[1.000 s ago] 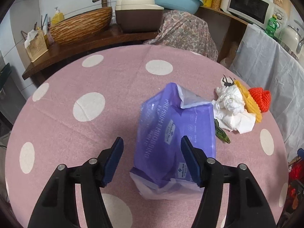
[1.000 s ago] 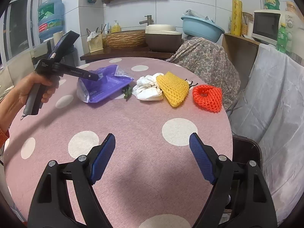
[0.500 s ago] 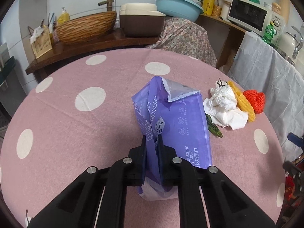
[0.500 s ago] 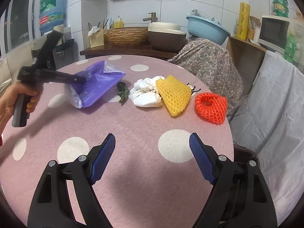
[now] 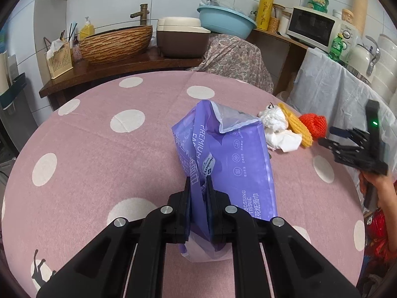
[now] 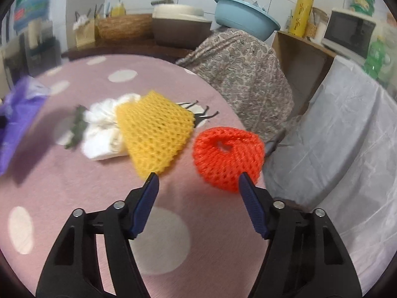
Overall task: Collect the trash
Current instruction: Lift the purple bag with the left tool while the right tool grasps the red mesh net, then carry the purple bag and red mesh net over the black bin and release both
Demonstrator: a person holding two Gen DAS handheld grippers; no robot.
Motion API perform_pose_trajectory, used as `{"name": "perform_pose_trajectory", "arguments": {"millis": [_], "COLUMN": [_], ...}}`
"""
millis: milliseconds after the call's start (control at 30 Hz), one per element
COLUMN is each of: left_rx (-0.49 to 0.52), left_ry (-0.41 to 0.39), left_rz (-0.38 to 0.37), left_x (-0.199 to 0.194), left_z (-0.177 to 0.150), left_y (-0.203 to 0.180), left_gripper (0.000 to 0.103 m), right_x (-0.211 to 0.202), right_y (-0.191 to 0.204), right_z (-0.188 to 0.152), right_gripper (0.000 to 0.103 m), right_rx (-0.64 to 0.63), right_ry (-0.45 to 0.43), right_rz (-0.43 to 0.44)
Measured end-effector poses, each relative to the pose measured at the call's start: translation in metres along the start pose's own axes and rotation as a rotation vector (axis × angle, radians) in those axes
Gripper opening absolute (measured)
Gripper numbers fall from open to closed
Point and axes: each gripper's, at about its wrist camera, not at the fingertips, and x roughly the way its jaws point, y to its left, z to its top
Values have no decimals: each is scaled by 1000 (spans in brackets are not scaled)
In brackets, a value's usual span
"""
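right hand-held gripper (image 6: 198, 182) jaws apart, just closing, near red foam net (image 6: 227, 157), beside yellow net (image 6: 156, 131)

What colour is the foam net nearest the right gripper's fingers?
Red-orange foam net; clearest in the right wrist view, just beyond the right gripper.

A blue basin (image 5: 225, 22) sits on patterned cloth (image 5: 235, 59) beside a woven bowl (image 5: 116, 42) and microwave (image 5: 314, 27).

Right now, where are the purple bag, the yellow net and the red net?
purple bag (image 5: 238, 154): left wrist view, its printed front.
yellow net (image 6: 156, 134): right wrist view, middle of the mesh.
red net (image 6: 228, 159): right wrist view, mesh below its hole.
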Motion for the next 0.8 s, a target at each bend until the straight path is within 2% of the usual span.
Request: {"name": "perform_pose_trajectory", "arguments": {"millis": [167, 233, 267, 333, 433, 600, 800], "left_rx": [7, 13, 15, 15, 18, 20, 34], "left_ry": [0, -3, -5, -5, -4, -11, -15], "left_rz": [-9, -1, 2, -5, -10, -23, -34], "left_x": [-5, -6, -6, -7, -9, -12, -16], "left_z": [-8, -9, -10, -11, -14, -16, -20], "left_y": [-3, -3, -4, -4, -7, -13, -24], "left_gripper": [11, 11, 11, 11, 11, 11, 11], "right_x": [29, 38, 38, 40, 39, 29, 5], "right_y": [-3, -7, -9, -14, -22, -32, -38], "right_z": [7, 8, 8, 7, 4, -2, -14], "right_gripper": [62, 48, 45, 32, 25, 18, 15], "right_rx": [-25, -22, -13, 14, 63, 117, 151], "right_ry": [69, 89, 89, 94, 83, 60, 17], "right_rz": [-57, -61, -58, -56, -30, 10, 44]}}
